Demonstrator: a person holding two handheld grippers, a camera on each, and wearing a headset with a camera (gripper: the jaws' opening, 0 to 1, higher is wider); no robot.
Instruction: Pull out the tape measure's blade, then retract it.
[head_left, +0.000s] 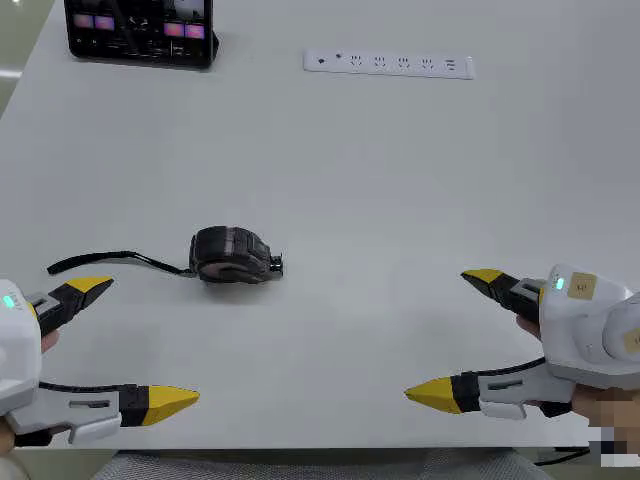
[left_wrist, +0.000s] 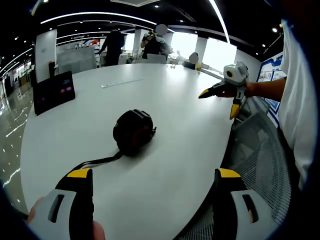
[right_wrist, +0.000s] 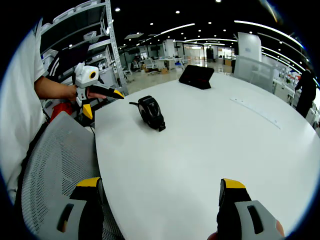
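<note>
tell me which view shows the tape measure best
The head view: it looks down on the whole tape measure, with its strap trailing left and the blade tip at its right. The left gripper view shows it dark, from the strap end; the right gripper view shows it smaller, from the blade end.

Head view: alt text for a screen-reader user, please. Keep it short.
A black tape measure lies untouched on a white table, its strap trailing left. The left claw and right claw hover open near the front edge, one on each side. A tablet and power strip sit at the far side.
</note>
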